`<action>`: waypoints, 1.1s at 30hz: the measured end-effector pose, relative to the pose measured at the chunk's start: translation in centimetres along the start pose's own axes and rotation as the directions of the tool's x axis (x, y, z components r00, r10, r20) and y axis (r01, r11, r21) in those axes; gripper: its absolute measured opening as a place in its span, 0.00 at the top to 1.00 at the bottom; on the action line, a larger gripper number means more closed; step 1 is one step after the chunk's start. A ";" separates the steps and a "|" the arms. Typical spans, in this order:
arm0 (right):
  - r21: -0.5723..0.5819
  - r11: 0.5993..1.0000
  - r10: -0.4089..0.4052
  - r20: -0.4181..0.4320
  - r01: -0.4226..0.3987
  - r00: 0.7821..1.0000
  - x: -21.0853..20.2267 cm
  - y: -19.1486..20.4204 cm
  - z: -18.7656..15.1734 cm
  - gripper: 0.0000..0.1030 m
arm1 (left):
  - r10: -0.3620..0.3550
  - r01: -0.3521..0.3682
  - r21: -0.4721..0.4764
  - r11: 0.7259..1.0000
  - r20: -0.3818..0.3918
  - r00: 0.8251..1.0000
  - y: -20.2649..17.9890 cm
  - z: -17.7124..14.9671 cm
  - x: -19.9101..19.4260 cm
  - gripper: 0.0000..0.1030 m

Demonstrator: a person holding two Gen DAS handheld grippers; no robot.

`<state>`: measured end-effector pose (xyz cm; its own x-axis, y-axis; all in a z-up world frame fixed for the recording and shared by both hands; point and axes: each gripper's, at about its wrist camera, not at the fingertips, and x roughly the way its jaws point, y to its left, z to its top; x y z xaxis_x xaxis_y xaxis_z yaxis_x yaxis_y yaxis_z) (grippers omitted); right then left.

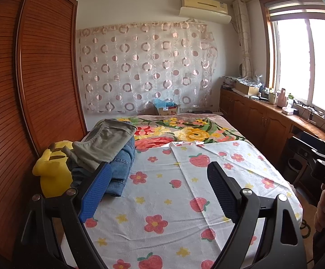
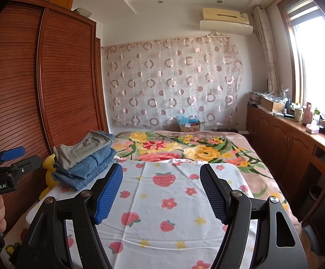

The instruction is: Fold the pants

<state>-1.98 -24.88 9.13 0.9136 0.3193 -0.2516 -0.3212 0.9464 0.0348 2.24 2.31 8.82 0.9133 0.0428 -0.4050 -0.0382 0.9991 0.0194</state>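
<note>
Both tools hover over strawberry sheet (image 2: 169, 201) on bed: left tool (image 1: 160, 188) blue pads spread apart, empty; right tool (image 2: 161, 190) likewise. Folded pants (image 2: 83, 159) stacked at bed's left edge, apparently against yellow plush toy (image 1: 52, 174).

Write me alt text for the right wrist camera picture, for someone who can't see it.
The open right gripper hovers empty over a strawberry-print sheet on a bed, with a stack of folded pants, olive on top of blue denim, at the bed's left edge. The left gripper shows at far left, before a wooden wardrobe.
</note>
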 end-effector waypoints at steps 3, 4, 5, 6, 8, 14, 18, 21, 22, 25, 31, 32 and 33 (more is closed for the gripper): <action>0.000 1.000 -0.001 0.000 0.001 1.000 0.0 0.0 0.0 0.29 | 0.000 0.000 0.001 1.000 0.001 1.000 0.1 0.0 0.0 0.15; 0.000 1.000 -0.001 0.000 0.001 1.000 0.0 0.0 0.0 0.29 | 0.000 0.000 0.000 1.000 0.000 1.000 0.0 0.0 0.0 0.15; 0.000 1.000 -0.001 0.000 0.001 1.000 -0.1 0.0 -0.1 0.29 | -0.001 0.001 0.000 1.000 0.000 1.000 0.0 0.0 0.0 0.15; 0.000 1.000 -0.001 0.000 0.001 1.000 0.0 0.0 0.0 0.29 | 0.000 0.000 0.000 1.000 0.000 1.000 0.0 0.0 0.0 0.15; -0.001 1.000 -0.001 0.001 0.001 1.000 0.0 0.0 -0.1 0.29 | 0.000 0.000 0.000 1.000 -0.001 1.000 0.1 0.0 0.0 0.15; -0.001 1.000 -0.001 0.000 0.001 1.000 -0.1 0.1 -0.1 0.29 | 0.001 -0.001 0.000 1.000 0.000 1.000 0.0 0.0 0.0 0.15; 0.000 1.000 -0.001 0.001 0.001 1.000 -0.1 0.2 -0.1 0.29 | 0.002 -0.002 0.000 1.000 0.000 1.000 0.1 0.0 0.0 0.15; -0.001 1.000 0.000 0.000 0.000 1.000 -0.1 0.1 -0.1 0.29 | 0.000 0.000 0.000 1.000 0.000 1.000 0.0 0.0 0.0 0.15; -0.001 1.000 -0.001 0.000 0.001 1.000 -0.1 0.2 -0.1 0.29 | 0.001 -0.001 0.000 1.000 0.000 1.000 0.1 0.0 0.0 0.15; 0.000 1.000 0.000 0.000 0.000 1.000 -0.1 0.1 -0.1 0.29 | 0.001 -0.001 0.001 1.000 0.000 1.000 0.0 0.0 0.0 0.15; 0.000 1.000 -0.002 0.001 0.002 1.000 -0.1 0.2 -0.1 0.29 | 0.001 -0.001 0.001 1.000 0.000 1.000 0.0 0.0 0.0 0.15; 0.001 1.000 -0.002 0.001 0.002 1.000 -0.1 0.2 -0.2 0.29 | 0.001 -0.001 0.002 1.000 0.000 1.000 0.0 0.0 0.0 0.15; 0.002 1.000 -0.002 0.001 0.002 1.000 -0.1 0.2 -0.1 0.29 | 0.001 -0.001 0.001 1.000 0.000 1.000 0.1 0.0 0.0 0.15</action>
<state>-2.14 -24.76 9.07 0.9144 0.3178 -0.2508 -0.3192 0.9470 0.0361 2.24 2.39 8.79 0.9134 0.0435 -0.4048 -0.0384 0.9990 0.0207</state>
